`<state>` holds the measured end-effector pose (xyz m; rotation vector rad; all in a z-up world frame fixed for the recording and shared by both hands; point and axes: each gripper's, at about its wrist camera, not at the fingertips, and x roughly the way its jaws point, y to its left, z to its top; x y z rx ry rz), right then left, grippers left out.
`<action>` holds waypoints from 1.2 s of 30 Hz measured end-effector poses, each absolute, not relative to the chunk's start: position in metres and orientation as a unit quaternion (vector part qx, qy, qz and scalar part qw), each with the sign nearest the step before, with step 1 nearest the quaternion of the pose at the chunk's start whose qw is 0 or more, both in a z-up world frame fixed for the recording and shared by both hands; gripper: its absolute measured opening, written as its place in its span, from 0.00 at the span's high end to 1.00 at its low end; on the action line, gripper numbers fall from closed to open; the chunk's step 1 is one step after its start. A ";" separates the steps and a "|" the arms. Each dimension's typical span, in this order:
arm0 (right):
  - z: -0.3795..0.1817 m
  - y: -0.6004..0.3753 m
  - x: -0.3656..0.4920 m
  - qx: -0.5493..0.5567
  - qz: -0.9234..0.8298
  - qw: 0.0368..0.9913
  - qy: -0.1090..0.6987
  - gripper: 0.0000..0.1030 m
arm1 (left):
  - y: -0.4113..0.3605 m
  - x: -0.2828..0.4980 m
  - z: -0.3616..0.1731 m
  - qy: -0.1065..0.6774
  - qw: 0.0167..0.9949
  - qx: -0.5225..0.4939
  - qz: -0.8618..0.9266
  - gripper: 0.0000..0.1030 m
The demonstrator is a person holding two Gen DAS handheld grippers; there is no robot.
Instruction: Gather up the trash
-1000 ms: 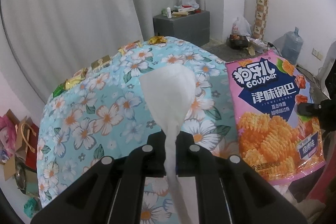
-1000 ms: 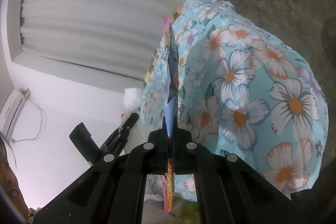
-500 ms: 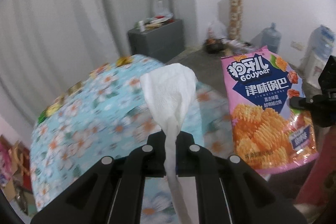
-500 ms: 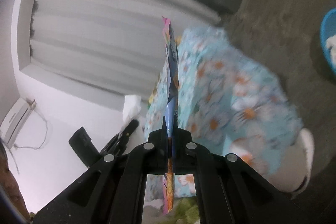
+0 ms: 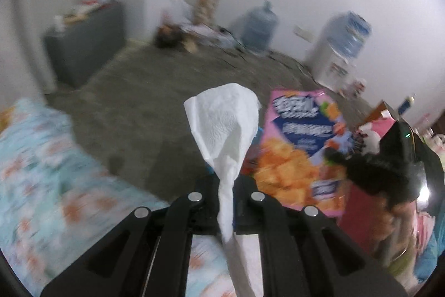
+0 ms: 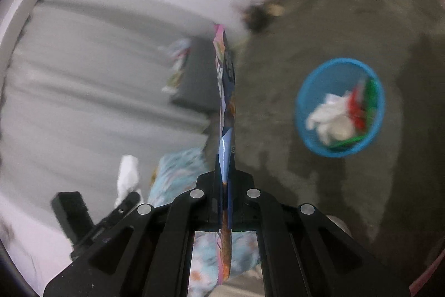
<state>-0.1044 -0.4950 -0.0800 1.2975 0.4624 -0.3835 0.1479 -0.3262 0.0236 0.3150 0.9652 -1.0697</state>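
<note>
My left gripper (image 5: 225, 187) is shut on a white paper tissue (image 5: 224, 124) that fans out above its fingers. To its right in the left wrist view hangs a pink snack bag (image 5: 297, 146), held by the other gripper. In the right wrist view my right gripper (image 6: 225, 180) is shut on that snack bag (image 6: 226, 91), seen edge-on. A blue round bin (image 6: 340, 107) stands on the floor to the right, holding white tissue and red and green wrappers. The left gripper with its tissue (image 6: 126, 174) shows at lower left there.
A table under a blue floral cloth (image 5: 33, 163) lies at lower left. On the grey floor (image 5: 155, 91) stand a dark grey cabinet (image 5: 83, 38), water jugs (image 5: 258, 27) and a water dispenser (image 5: 342, 46) along the far wall. A person's dark hair (image 5: 375, 171) is at right.
Both grippers have swung away from the floral table toward the open floor, still holding the tissue and the snack bag. The blue bin has come into the right wrist view.
</note>
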 end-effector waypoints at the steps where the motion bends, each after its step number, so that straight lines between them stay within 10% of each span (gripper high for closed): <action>1: -0.092 -0.502 -0.107 0.604 -0.185 0.746 0.212 0.99 | -0.344 0.148 0.015 0.451 0.727 0.145 -0.497 0.95; 12: -0.187 -0.566 -0.096 0.658 -0.220 0.688 0.213 0.95 | -0.499 0.166 -0.097 0.530 0.659 0.197 -0.496 0.89; 14: -0.206 -0.580 -0.092 0.672 -0.224 0.675 0.209 0.92 | -0.511 0.167 -0.111 0.539 0.652 0.195 -0.496 0.64; 16: -0.226 -0.590 -0.092 0.674 -0.245 0.659 0.227 0.77 | -0.520 0.171 -0.125 0.549 0.655 0.201 -0.480 0.19; 17: -0.237 -0.594 -0.090 0.672 -0.265 0.647 0.243 0.63 | -0.519 0.174 -0.130 0.553 0.659 0.200 -0.469 0.19; 23: -0.272 -0.590 -0.115 0.685 -0.323 0.598 0.262 0.50 | -0.504 0.189 -0.127 0.569 0.663 0.181 -0.451 0.19; 36: -0.205 -0.554 -0.096 0.597 -0.327 0.675 0.284 0.50 | -0.387 0.191 -0.020 0.469 0.736 0.124 -0.473 0.12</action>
